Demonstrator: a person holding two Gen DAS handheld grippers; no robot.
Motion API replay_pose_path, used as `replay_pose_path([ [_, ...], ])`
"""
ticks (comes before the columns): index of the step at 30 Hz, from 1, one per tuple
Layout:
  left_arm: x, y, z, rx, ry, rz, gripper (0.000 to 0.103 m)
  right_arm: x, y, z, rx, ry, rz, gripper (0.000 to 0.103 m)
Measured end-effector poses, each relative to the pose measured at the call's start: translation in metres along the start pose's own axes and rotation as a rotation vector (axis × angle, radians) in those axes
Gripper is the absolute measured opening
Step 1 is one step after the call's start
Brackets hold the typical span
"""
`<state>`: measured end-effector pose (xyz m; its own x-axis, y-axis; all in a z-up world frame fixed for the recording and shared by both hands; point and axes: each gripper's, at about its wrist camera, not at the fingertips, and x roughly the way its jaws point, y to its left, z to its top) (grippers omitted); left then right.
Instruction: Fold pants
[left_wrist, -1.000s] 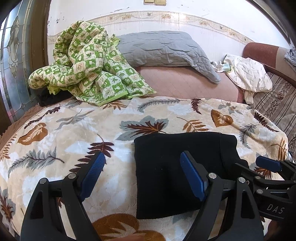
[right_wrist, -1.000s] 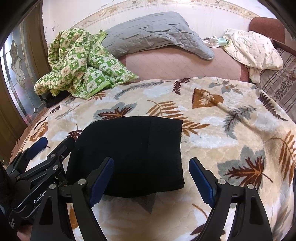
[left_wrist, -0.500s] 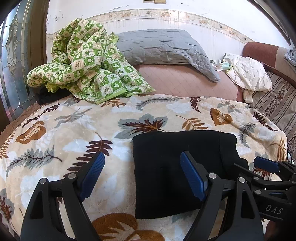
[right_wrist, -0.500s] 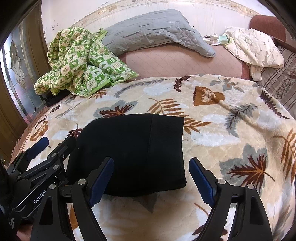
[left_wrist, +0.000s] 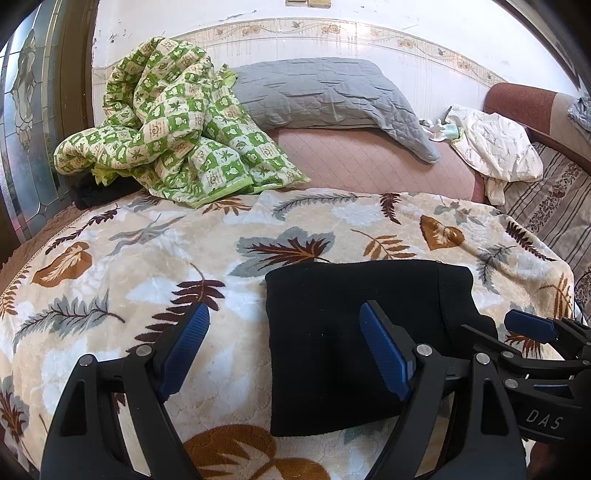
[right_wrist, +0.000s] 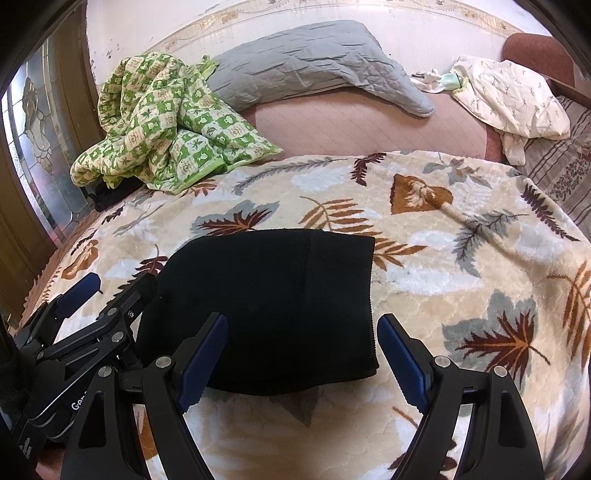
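The black pants (left_wrist: 343, 332) lie folded into a flat rectangle on the leaf-patterned blanket (left_wrist: 147, 258); they also show in the right wrist view (right_wrist: 269, 302). My left gripper (left_wrist: 284, 347) is open and empty above the folded pants' left edge. My right gripper (right_wrist: 303, 354) is open and empty above their near right part. Each gripper shows in the other's view, the right one at the right (left_wrist: 532, 332) and the left one at the left (right_wrist: 85, 306).
A crumpled green checked quilt (left_wrist: 173, 129) lies at the back left, a grey pillow (left_wrist: 325, 92) behind it, and a white cloth (left_wrist: 495, 144) at the back right. A striped cover (left_wrist: 554, 206) lies on the right. A glass door (left_wrist: 26, 110) stands at the left.
Both grippers have drawn back slightly and stay open. The folded pants have not moved.
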<state>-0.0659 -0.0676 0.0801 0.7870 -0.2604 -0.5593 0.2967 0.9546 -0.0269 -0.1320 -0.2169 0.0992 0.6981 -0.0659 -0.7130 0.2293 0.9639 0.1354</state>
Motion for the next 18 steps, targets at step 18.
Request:
replay_pose_path([
  [18,0.001,0.0001,-0.0006,0.001,0.0,-0.001,0.084,0.0028,0.0022,-0.0007,-0.003,0.006,0.005,0.084],
])
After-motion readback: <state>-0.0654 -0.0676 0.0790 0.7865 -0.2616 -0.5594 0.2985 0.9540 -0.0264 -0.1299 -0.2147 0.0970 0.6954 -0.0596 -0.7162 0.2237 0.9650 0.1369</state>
